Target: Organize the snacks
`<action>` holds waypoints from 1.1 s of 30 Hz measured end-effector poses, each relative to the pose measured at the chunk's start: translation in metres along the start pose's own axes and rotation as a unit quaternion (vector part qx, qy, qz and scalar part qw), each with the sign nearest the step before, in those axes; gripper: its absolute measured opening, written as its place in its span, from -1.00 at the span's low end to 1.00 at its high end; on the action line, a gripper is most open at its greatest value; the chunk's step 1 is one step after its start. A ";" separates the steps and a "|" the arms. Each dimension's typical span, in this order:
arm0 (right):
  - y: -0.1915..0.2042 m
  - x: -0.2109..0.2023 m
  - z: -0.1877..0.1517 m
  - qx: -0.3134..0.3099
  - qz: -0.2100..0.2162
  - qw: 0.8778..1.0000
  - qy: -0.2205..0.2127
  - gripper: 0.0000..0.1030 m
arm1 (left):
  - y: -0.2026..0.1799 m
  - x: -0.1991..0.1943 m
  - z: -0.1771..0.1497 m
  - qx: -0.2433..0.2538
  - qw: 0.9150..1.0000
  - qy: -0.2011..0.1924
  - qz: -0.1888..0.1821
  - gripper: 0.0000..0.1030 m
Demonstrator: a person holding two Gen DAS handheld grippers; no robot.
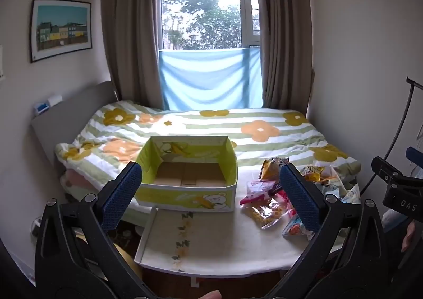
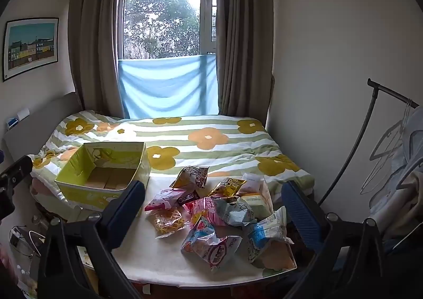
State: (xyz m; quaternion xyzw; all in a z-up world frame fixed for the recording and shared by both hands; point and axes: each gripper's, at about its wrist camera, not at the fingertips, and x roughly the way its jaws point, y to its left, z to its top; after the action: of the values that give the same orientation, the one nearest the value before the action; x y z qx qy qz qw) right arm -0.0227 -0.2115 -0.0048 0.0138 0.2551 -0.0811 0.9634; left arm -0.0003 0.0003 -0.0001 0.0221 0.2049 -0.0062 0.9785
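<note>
Snack packets [image 2: 216, 217] heaped between spread, empty right gripper [image 2: 214, 209] jaws; crinkly wrappers risk slipping, dragging neighbours. Left gripper [image 1: 208, 196] spread, empty, facing yellow box [image 1: 185, 193].

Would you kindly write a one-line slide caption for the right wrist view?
Open right claw above a snack pile on a white table, empty box at left.

We see a yellow-green box [image 1: 186, 194] printed with bananas and a white bear, a quilt [image 2: 211, 138] striped green and white with mustard and orange flowers, a pale blue cloth [image 1: 208, 79] between brown curtains [image 1: 127, 34], and dark blue gripper pads [image 2: 301, 217].
</note>
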 end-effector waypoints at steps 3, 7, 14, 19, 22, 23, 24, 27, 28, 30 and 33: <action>-0.001 0.000 0.000 0.003 -0.006 1.000 0.001 0.99 | -0.002 -0.001 -0.001 0.007 1.000 0.002 0.003 0.99; 0.001 0.001 0.001 0.003 -0.008 1.000 0.001 0.99 | -0.001 0.000 -0.005 0.002 1.000 0.004 0.001 1.00; -0.001 -0.001 0.001 -0.007 -0.005 1.000 0.005 0.99 | 0.001 0.006 -0.003 0.008 1.000 0.012 0.003 1.00; -0.001 0.004 0.001 0.004 -0.004 1.000 0.009 0.99 | -0.003 0.010 -0.006 0.011 1.000 0.019 0.003 0.99; -0.001 0.006 0.001 0.007 -0.005 1.000 0.010 0.99 | -0.004 0.013 -0.007 0.012 1.000 0.023 0.003 1.00; -0.001 0.006 0.001 0.008 -0.004 1.000 0.010 0.99 | -0.004 0.014 -0.008 0.011 1.000 0.024 0.004 0.99; -0.002 0.006 0.001 0.009 -0.003 1.000 0.010 0.99 | -0.004 0.015 -0.008 0.011 1.000 0.025 0.002 1.00; -0.001 0.007 -0.001 0.011 -0.001 1.000 0.010 0.99 | -0.003 0.015 -0.007 0.015 1.000 0.026 0.005 0.99; 0.000 0.008 -0.001 0.011 -0.001 1.000 0.011 0.99 | -0.004 0.015 -0.007 0.017 0.999 0.026 0.006 0.99; -0.001 0.010 0.000 0.013 0.001 1.000 0.012 0.99 | -0.004 0.016 -0.005 0.018 0.999 0.027 0.006 0.99; 0.000 0.011 0.000 0.015 0.002 1.000 0.011 0.99 | -0.004 0.016 -0.005 0.021 0.999 0.025 0.015 0.99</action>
State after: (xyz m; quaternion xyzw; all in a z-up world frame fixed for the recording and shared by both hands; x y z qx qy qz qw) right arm -0.0137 -0.2129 -0.0100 0.0301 0.2648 -0.0829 0.9603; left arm 0.0125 -0.0036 -0.0116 0.0455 0.2287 0.0046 0.9724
